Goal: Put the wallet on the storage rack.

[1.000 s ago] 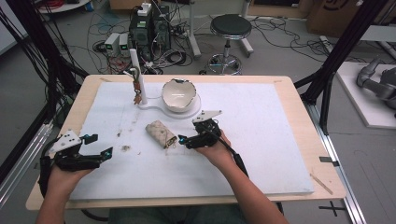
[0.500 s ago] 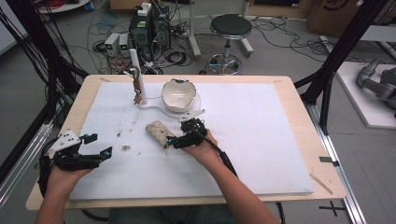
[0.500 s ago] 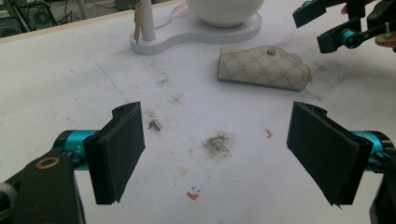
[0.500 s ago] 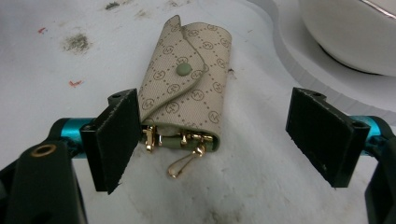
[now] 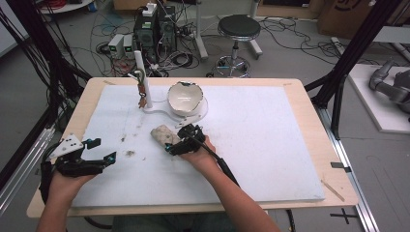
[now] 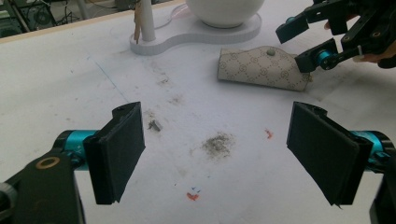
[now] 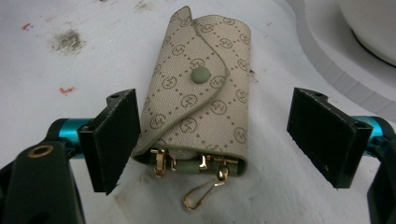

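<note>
A beige patterned key case (image 5: 162, 134) lies snapped shut on the white board, just in front of the bowl stand. In the right gripper view the key case (image 7: 201, 107) has a green snap and gold clasps at its near end. My right gripper (image 5: 175, 138) reaches it from the right. Its jaws have just been opening and now straddle the clasp end; the left pad (image 7: 116, 140) is close beside the case and the right pad stands well apart. My left gripper (image 5: 104, 149) rests open over bare board at the near left, with nothing between its pads (image 6: 116, 149).
A white bowl (image 5: 183, 96) sits on a white stand (image 5: 200, 112) behind the case. A thin white post (image 5: 143, 79) with a brown item hanging from it rises at the stand's left end. Dirt smudges (image 6: 217, 143) mark the board between the grippers.
My right gripper has moved left and slightly down, from beside the case's right end to straddling it. My left gripper has stayed where it was.
</note>
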